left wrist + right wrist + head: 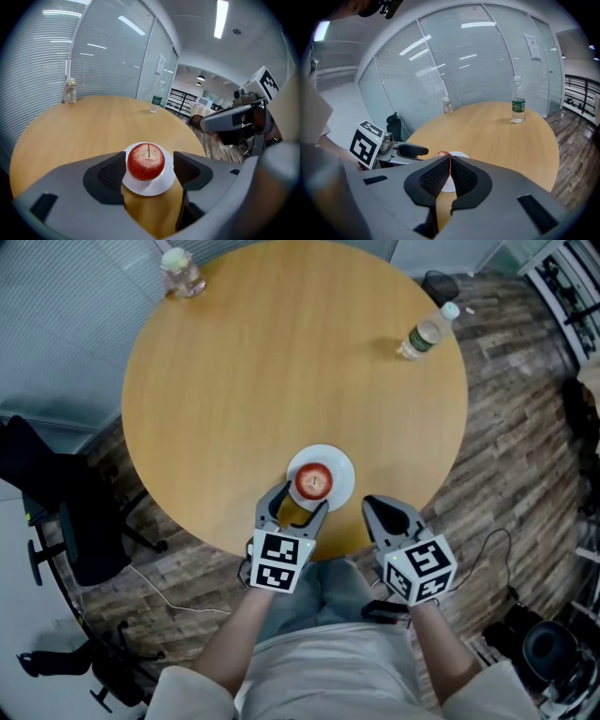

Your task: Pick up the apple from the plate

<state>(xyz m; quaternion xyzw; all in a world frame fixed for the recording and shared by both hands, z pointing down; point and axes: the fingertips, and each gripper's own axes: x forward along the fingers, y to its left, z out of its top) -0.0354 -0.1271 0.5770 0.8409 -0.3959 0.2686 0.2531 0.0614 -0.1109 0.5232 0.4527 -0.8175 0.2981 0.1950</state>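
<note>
Nearest the camera, the person's two forearms reached forward over the lap, each ending in a marker cube (281, 562) on its tool. The left claw (296, 504) stood wide, angled down over the near edge of the round wooden surface (281, 362). Its two dark pads flanked the red apple (313, 481), one on each side. A sliver of gap showed at each pad, narrower on the left one, so neither pad was pressing the fruit. The apple sat upright, stem up, on a small white plate (339, 465) close to that near edge. The plate's rim showed beyond the fruit and to its right.

Just beside it, the right claw (373, 505) had its pads pressed together with nothing held between them. Its tip hovered at the surface's edge, to the right of the plate and apart from it.

Farther across the surface, well apart from the plate, a clear plastic bottle (427, 334) with a green label stood near the far right edge. A small clear jar (181, 273) stood at the far left edge. A black office chair (66, 512) stood off to the left on the floor (506, 427). Beyond the surface rose a glass wall (478, 61) with blinds.
</note>
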